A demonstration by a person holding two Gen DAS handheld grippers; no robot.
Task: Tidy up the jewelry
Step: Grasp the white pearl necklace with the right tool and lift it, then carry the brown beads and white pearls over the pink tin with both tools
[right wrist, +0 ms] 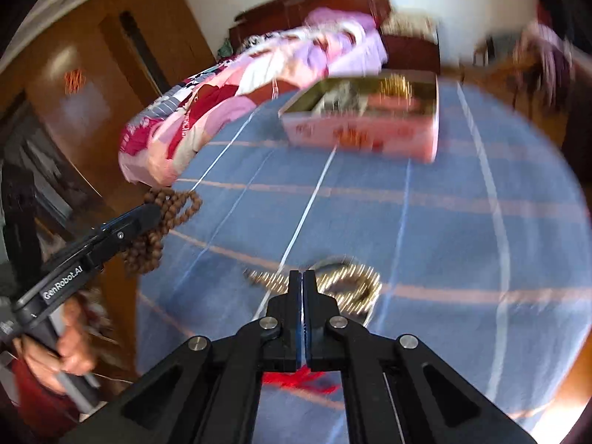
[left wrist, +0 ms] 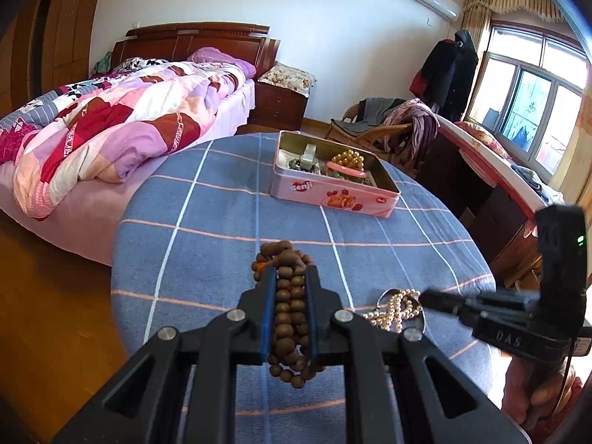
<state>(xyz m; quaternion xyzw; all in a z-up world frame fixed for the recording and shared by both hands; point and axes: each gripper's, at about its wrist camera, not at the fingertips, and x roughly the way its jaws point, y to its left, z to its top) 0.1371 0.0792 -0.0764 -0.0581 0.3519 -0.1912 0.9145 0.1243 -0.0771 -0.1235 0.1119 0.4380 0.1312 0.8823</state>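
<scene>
My left gripper (left wrist: 291, 272) is shut on a string of brown wooden beads (left wrist: 290, 307) and holds it above the blue checked tablecloth; it also shows in the right wrist view (right wrist: 155, 214) with the beads (right wrist: 162, 222) hanging from it. My right gripper (right wrist: 302, 277) is shut, with a red thread (right wrist: 296, 379) between its fingers; in the left wrist view its tip (left wrist: 425, 296) is at a pearl necklace (left wrist: 396, 309) lying on the cloth. The pearls look blurred in the right wrist view (right wrist: 351, 285). A pink tin (left wrist: 333, 174) holds several pieces of jewelry.
The tin stands at the far side of the round table (left wrist: 207, 222), also seen blurred in the right wrist view (right wrist: 362, 118). A bed with a patchwork quilt (left wrist: 111, 122) lies left of the table. A wicker chair (left wrist: 373, 129) and a desk (left wrist: 492, 170) stand to the right.
</scene>
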